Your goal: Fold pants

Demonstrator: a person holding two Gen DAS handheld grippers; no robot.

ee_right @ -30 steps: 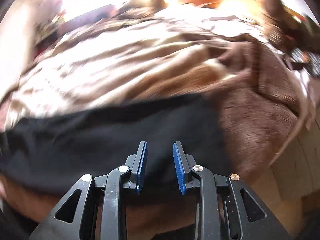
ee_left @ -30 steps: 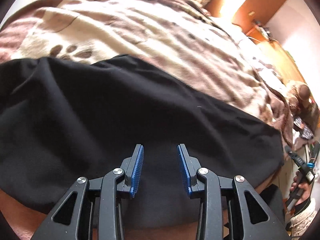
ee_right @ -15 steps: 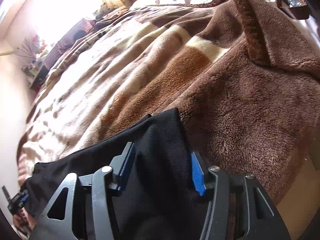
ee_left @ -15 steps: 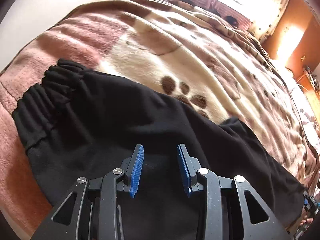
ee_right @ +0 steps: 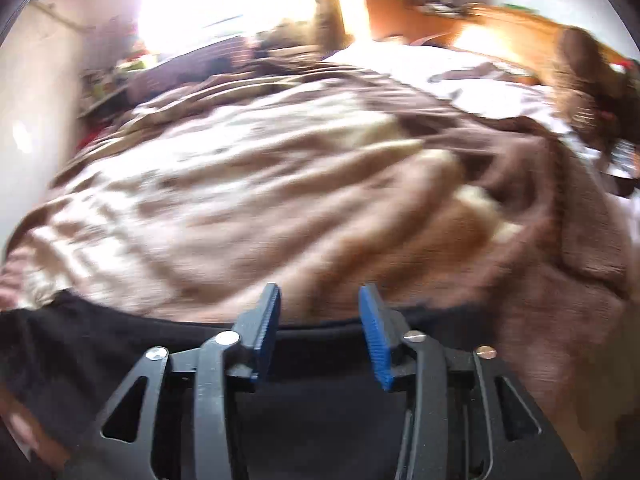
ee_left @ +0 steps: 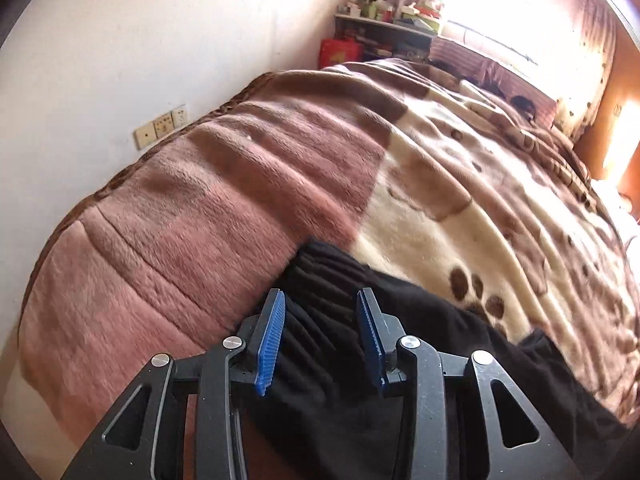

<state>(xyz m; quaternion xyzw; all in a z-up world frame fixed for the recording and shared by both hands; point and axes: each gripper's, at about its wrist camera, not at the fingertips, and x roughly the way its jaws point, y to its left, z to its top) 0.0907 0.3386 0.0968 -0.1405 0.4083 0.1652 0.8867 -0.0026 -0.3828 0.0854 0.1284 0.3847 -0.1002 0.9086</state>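
Note:
Black pants (ee_left: 432, 364) lie flat on a fleece blanket on a bed. In the left wrist view my left gripper (ee_left: 320, 336) is open, its blue pads on either side of the gathered elastic waistband (ee_left: 324, 280), just above it. In the blurred right wrist view my right gripper (ee_right: 320, 328) is open and empty over the far edge of the black pants (ee_right: 80, 340), which stretch to the left below it.
The brown, pink and cream paw-print blanket (ee_left: 440, 184) covers the bed. A white wall with sockets (ee_left: 160, 128) runs along the left side. A cluttered shelf (ee_left: 384, 16) and a bright window stand at the head. The blanket's folded edge (ee_right: 580, 280) lies right of the pants.
My left gripper has swung left along the pants to the waistband end. My right gripper, which straddled the pant-leg end half a second ago, has pulled off it and is moving, open.

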